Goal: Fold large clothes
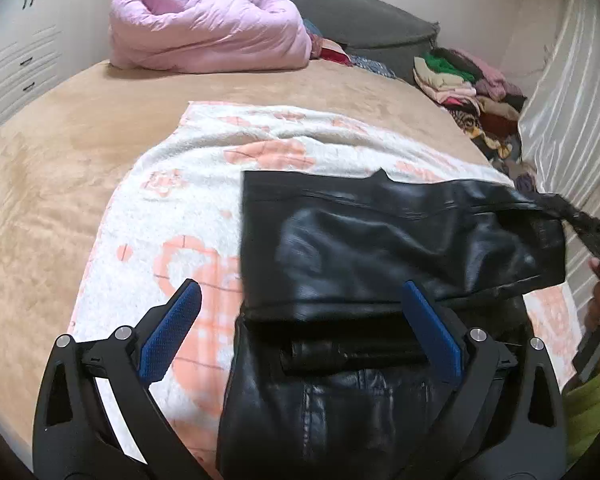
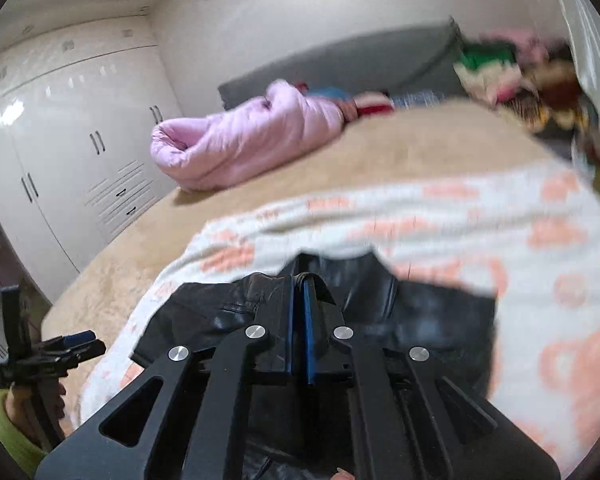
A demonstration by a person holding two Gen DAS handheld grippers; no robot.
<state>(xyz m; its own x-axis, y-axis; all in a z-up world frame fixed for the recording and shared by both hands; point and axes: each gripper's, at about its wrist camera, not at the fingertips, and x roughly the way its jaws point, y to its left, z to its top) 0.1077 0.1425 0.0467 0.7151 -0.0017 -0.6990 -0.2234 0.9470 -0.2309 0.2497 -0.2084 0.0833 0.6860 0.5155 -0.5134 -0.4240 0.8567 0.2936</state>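
The right gripper (image 2: 300, 320) is clamped on the black leather jacket (image 1: 380, 248) over the bed's (image 1: 60, 184) near edge; the left gripper (image 1: 300, 332) gapes, empty.

Both wrist views looked down-forward across bed (image 1: 60, 168), close over jacket (image 1: 380, 248). Shared: towel (image 1: 172, 208), pink duvet (image 2: 240, 144), wardrobe (image 2: 80, 120).

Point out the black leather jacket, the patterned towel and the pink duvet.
black leather jacket (image 1: 380, 248): left wrist view, folded-over upper panel.
patterned towel (image 1: 188, 184): left wrist view, bare white area left of the jacket.
pink duvet (image 1: 204, 32): left wrist view, middle of the bundle.
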